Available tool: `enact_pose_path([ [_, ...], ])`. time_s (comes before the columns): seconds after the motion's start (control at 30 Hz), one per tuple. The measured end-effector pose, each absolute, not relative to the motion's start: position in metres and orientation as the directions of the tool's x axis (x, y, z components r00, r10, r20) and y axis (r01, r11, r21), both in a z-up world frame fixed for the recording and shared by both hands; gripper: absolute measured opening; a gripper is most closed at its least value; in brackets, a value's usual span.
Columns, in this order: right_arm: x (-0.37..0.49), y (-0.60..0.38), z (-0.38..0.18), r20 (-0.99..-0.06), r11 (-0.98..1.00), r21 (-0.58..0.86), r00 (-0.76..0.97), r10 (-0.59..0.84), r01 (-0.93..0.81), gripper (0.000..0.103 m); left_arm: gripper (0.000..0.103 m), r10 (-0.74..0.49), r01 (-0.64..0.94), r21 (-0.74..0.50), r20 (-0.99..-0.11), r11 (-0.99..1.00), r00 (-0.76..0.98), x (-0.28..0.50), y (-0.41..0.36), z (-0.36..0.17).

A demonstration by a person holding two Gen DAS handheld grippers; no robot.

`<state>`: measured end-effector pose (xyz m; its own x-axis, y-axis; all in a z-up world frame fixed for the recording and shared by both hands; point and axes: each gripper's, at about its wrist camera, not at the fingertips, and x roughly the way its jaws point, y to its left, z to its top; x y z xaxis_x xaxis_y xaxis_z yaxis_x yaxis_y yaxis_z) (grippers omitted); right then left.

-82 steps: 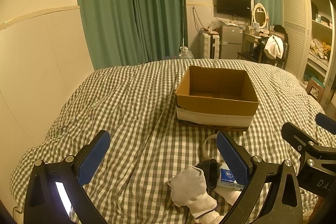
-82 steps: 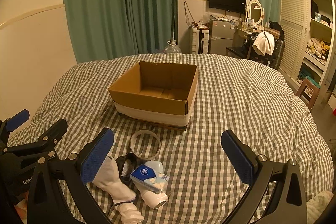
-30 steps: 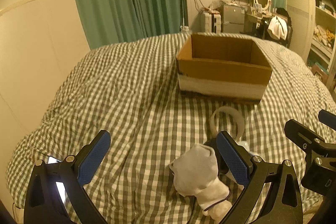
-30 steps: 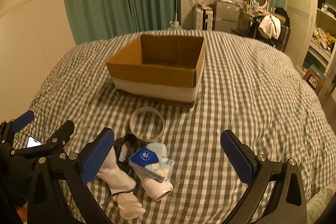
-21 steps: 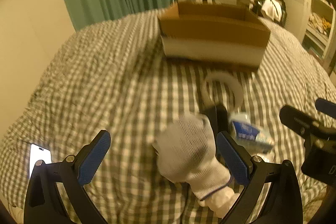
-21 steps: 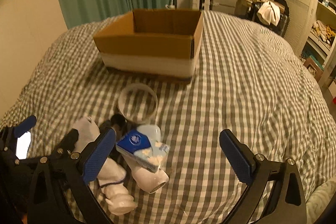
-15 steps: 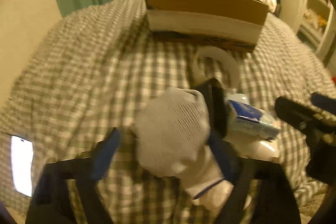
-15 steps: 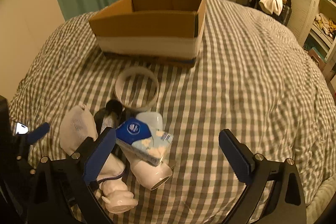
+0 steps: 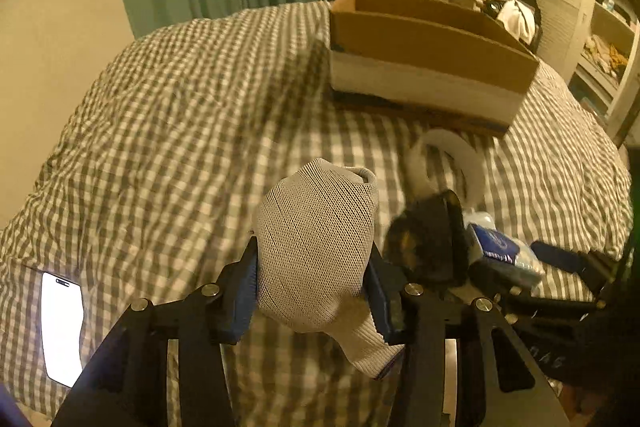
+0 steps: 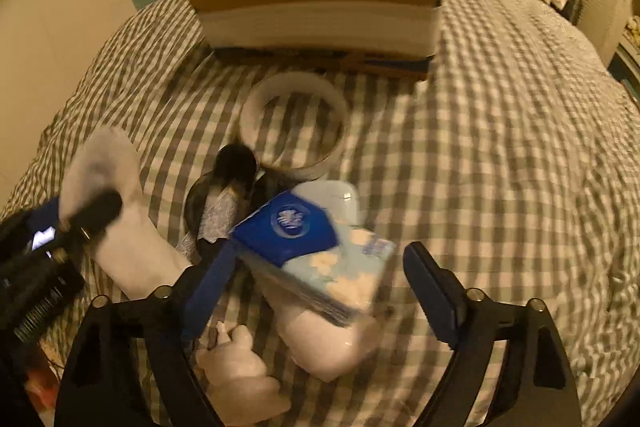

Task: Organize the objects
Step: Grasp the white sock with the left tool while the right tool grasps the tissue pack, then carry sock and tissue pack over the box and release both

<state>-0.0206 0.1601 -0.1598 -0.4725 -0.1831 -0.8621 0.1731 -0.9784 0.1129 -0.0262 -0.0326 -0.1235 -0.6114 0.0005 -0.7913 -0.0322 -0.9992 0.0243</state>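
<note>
Glove (image 9: 316,251), white knit, we find clamped in the left tool (image 9: 312,287), whose jaws have just been closing. Right tool (image 10: 320,291), also narrowing, straddles the tissue pack (image 10: 316,251) on the bed (image 10: 500,147) without gripping.

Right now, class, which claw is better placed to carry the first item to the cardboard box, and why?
Left. The left claw has just been closing and its pads press the white glove. The right claw only straddles the tissue pack; a gap remains.
</note>
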Motion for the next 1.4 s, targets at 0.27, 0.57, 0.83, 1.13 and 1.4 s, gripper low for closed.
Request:
enact_pose_path([
  [0.27,-0.019,0.155,-0.163,-0.862,-0.978,0.094,-0.476,-0.174,0.187,0.076,0.048,0.015,-0.025,0.001,-0.802,-1.0,-0.598,-0.028,-0.04,-0.124],
  [0.57,-0.013,0.16,-0.119,-0.831,-0.982,0.07,-0.535,-0.153,0.174,0.075,0.048,-0.035,0.029,0.021,-0.807,-0.999,-0.589,-0.02,-0.044,-0.088],
  [0.83,-0.016,0.157,-0.028,-0.767,-0.965,0.135,-0.593,-0.247,0.227,0.075,0.048,-0.019,0.039,-0.01,-0.733,-0.999,-0.68,-0.015,-0.051,-0.01],
  [1.13,-0.054,0.144,0.101,-0.71,-0.941,0.061,-0.648,-0.276,0.333,0.075,0.048,0.031,-0.001,-0.048,-0.633,-0.999,-0.773,-0.052,-0.045,0.079],
  [1.4,-0.118,0.138,0.148,-0.709,-0.94,0.0,-0.663,-0.241,0.342,0.075,0.048,0.107,-0.127,-0.011,-0.608,-0.992,-0.786,-0.112,-0.017,0.101],
])
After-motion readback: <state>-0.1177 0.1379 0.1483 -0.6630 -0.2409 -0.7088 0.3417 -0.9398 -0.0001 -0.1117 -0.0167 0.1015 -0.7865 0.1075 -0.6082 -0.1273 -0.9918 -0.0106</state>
